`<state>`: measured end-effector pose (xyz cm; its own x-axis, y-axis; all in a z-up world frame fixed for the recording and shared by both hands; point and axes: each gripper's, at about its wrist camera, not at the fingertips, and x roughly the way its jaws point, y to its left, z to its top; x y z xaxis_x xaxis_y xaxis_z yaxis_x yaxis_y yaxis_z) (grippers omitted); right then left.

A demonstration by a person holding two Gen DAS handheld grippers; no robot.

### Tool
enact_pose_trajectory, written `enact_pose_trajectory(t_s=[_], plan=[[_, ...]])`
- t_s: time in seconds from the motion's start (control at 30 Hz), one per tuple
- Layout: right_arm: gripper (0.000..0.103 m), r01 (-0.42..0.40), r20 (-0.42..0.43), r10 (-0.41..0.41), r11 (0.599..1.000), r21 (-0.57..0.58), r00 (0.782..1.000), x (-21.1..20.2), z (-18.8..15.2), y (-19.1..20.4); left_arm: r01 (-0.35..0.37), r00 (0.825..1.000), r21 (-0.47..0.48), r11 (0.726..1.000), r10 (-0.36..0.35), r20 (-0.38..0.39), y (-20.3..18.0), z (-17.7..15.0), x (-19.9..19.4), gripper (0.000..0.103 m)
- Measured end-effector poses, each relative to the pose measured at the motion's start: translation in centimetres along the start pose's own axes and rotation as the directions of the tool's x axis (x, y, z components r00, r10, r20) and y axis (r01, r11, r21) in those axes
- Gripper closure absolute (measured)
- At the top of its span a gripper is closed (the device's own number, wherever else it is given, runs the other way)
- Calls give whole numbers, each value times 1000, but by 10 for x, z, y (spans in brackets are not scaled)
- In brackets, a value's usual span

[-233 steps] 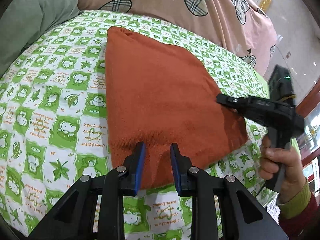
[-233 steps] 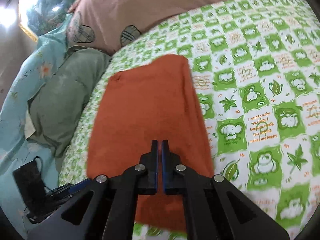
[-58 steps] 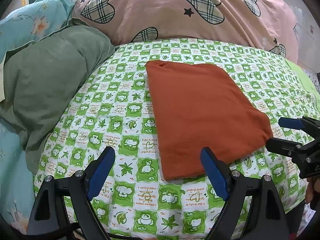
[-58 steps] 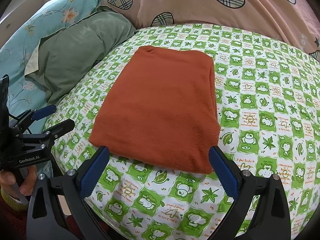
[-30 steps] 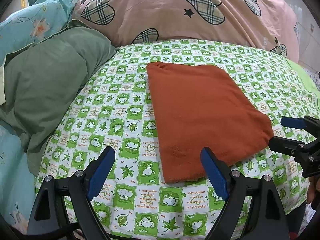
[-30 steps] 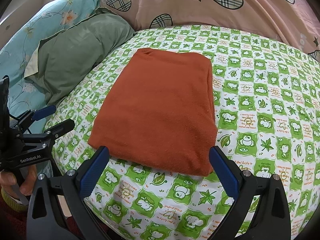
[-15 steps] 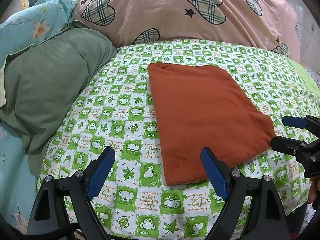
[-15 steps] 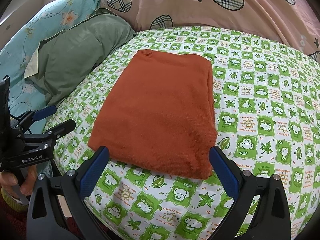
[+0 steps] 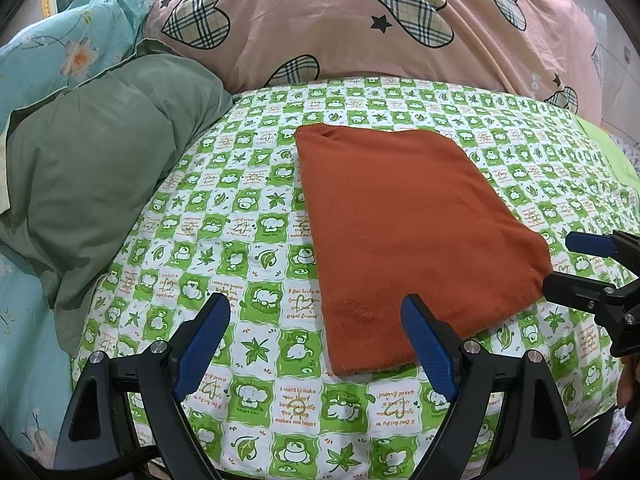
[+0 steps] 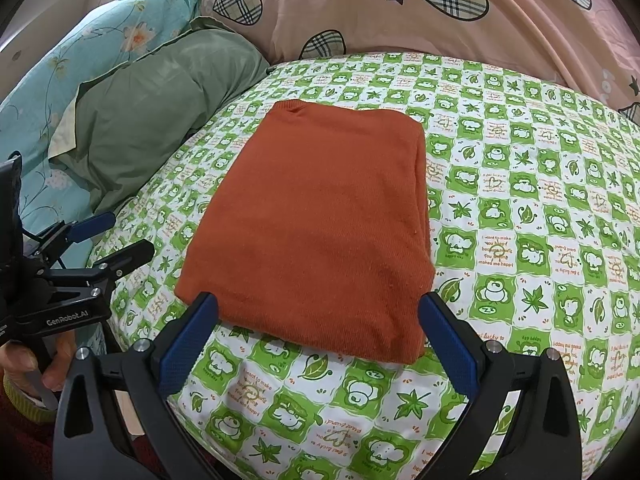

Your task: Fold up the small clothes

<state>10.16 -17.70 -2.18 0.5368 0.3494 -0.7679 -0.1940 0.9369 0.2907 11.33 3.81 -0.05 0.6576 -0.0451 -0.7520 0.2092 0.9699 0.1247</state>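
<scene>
A rust-orange knit garment (image 9: 404, 224) lies folded into a flat rectangle on the green-and-white checked bedsheet (image 9: 240, 240); it also shows in the right wrist view (image 10: 320, 224). My left gripper (image 9: 316, 344) is wide open and empty, held back from the garment's near left corner. My right gripper (image 10: 316, 340) is wide open and empty, just short of the garment's near edge. Each gripper shows in the other's view: the right one (image 9: 576, 264) at the garment's right corner, the left one (image 10: 112, 236) off the bed's left side.
A green pillow (image 9: 92, 176) lies to the left of the garment. A pink quilt with plaid hearts (image 9: 360, 28) is piled at the back. Teal floral bedding (image 10: 80, 52) lies at far left. The bed's near edge runs just under the grippers.
7.8 s ago both grippers were nearly shut or shut low over the garment. Since then both have opened wide and drawn back. Over the last second they barely shift.
</scene>
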Motion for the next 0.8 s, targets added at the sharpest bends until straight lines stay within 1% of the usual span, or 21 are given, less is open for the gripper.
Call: enact_pose_trajectory(t_s=[0.57, 0.8], plan=[[3, -3, 6, 3, 1000, -10, 1000, 4, 9, -1, -3, 1000, 6, 1000, 3, 1, -2, 6, 5, 15], [3, -5, 14, 5, 1000, -23, 1000, 8, 20, -1, -4, 1000, 6, 1000, 4, 3, -3, 12, 8, 15]])
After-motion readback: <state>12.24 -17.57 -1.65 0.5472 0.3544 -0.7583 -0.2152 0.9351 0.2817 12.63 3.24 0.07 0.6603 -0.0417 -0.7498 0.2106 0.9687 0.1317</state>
